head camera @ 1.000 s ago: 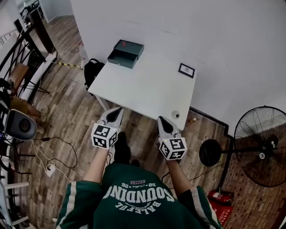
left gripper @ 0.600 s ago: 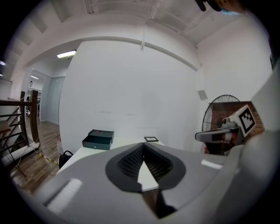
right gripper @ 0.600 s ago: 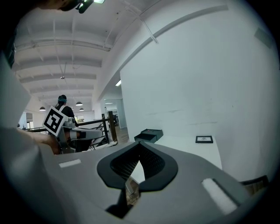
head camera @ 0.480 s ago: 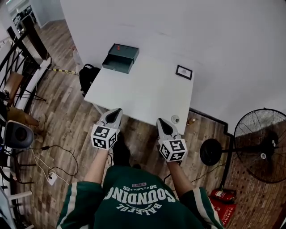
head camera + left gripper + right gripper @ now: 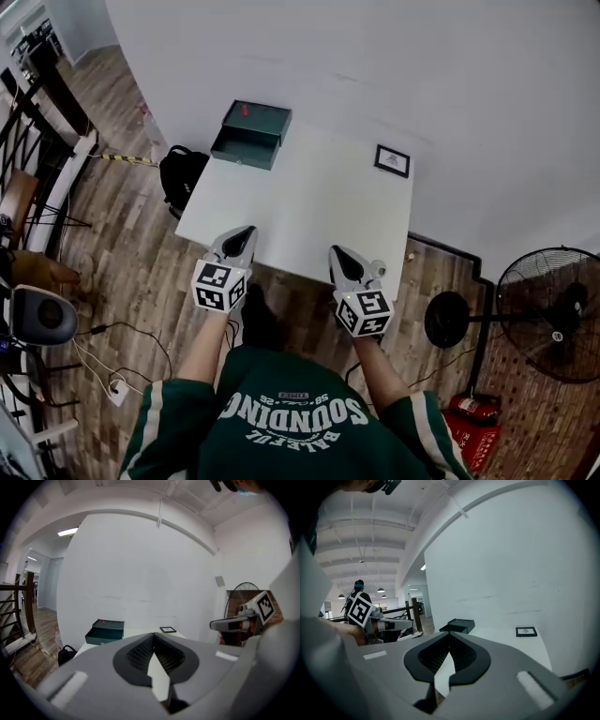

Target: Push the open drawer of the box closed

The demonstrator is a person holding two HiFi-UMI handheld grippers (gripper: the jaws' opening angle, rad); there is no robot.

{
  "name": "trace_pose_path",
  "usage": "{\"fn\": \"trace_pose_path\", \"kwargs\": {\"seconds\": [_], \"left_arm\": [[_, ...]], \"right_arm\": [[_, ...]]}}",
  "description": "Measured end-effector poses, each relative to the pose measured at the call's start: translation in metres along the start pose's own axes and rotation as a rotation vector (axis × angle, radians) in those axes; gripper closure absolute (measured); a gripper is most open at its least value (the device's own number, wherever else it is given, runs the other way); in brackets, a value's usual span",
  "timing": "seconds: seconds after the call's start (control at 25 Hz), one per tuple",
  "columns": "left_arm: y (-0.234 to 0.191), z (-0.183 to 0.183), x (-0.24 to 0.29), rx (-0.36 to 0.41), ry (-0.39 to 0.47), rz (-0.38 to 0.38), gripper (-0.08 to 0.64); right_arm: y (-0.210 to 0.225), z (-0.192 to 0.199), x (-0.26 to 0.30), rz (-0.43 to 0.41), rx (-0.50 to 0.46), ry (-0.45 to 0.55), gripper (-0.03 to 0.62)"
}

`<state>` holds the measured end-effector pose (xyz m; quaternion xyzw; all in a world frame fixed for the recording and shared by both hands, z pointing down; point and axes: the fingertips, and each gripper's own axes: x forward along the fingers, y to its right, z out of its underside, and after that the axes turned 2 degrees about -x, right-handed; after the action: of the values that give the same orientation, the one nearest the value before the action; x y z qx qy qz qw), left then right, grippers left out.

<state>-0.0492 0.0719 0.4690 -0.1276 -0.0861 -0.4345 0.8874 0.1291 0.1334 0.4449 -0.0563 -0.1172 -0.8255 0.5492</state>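
A dark green box (image 5: 253, 131) sits at the far left corner of the white table (image 5: 309, 206), its drawer (image 5: 242, 150) pulled out toward me. The same box (image 5: 106, 631) shows small in the left gripper view and, farther off, the box (image 5: 458, 626) shows in the right gripper view. My left gripper (image 5: 242, 234) hovers at the table's near edge, jaws shut with nothing between them. My right gripper (image 5: 339, 255) hangs level with it to the right, also shut and empty. Both are far from the box.
A small black-framed picture (image 5: 392, 160) lies at the table's far right. A black bag (image 5: 181, 174) sits on the wooden floor left of the table. A standing fan (image 5: 548, 314) is at the right. A white wall backs the table.
The view has shifted a little: the table and box sit slightly lower and more central. Both grippers stay shut in about the same place near the table's front edge.
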Motion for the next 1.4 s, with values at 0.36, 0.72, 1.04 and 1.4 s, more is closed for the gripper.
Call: {"fn": "trace_pose_path", "kwargs": {"seconds": [0.36, 0.72, 1.04, 1.4], "left_arm": [[-0.074, -0.019, 0.064, -0.006, -0.034, 0.046, 0.508], [-0.143, -0.035, 0.117, 0.009, -0.08, 0.083, 0.508], [-0.183, -0.033, 0.145, 0.02, -0.124, 0.139, 0.508], [-0.204, -0.03, 0.16, 0.02, -0.139, 0.142, 0.508]], "right_arm": [[0.009, -0.02, 0.093, 0.039, 0.016, -0.018, 0.594], [0.019, -0.04, 0.174, 0.088, 0.035, -0.024, 0.594], [0.021, -0.046, 0.222, 0.145, 0.05, -0.03, 0.594], [0.024, -0.043, 0.235, 0.171, 0.058, -0.033, 0.594]]}}
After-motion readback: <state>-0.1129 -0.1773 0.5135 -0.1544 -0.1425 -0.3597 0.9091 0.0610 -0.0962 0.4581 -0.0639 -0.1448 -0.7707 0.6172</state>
